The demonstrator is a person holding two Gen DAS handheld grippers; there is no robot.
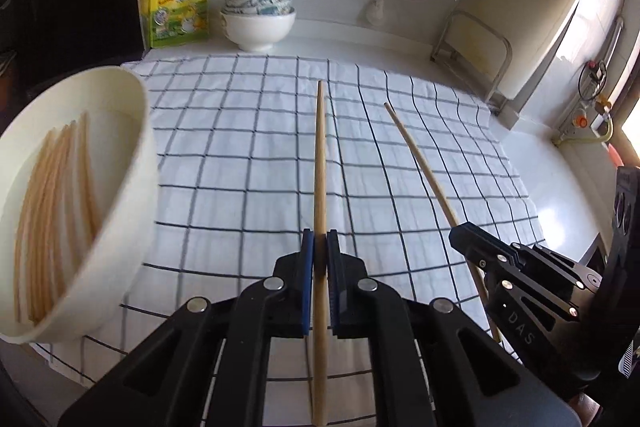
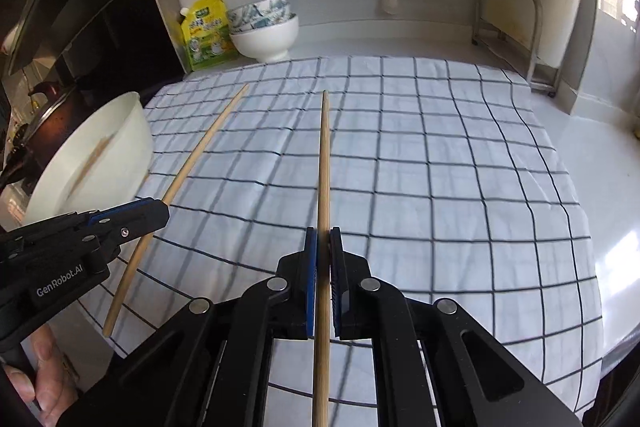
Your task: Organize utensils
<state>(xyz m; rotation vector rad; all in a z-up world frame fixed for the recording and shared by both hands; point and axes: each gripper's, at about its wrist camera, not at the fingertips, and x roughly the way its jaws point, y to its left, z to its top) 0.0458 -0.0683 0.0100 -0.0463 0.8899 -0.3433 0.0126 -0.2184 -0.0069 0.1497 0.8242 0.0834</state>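
My left gripper [image 1: 320,239] is shut on a wooden chopstick [image 1: 320,163] that points forward above the checked cloth [image 1: 240,155]. My right gripper [image 2: 323,237] is shut on a second wooden chopstick [image 2: 324,163], also held above the cloth. Each gripper shows in the other's view: the right gripper [image 1: 460,231] with its chopstick [image 1: 416,151], the left gripper [image 2: 160,211] with its chopstick [image 2: 200,147]. A large white bowl [image 1: 132,187] holding several chopsticks [image 1: 52,211] stands at the left; it also shows in the right wrist view [image 2: 120,147].
At the back stand a yellow pouch [image 1: 178,7] and stacked bowls [image 1: 258,15]. A metal rack [image 1: 476,55] stands at the back right by the wall. A dark pot [image 2: 52,119] sits on the stove to the left. White counter [image 1: 560,195] lies right of the cloth.
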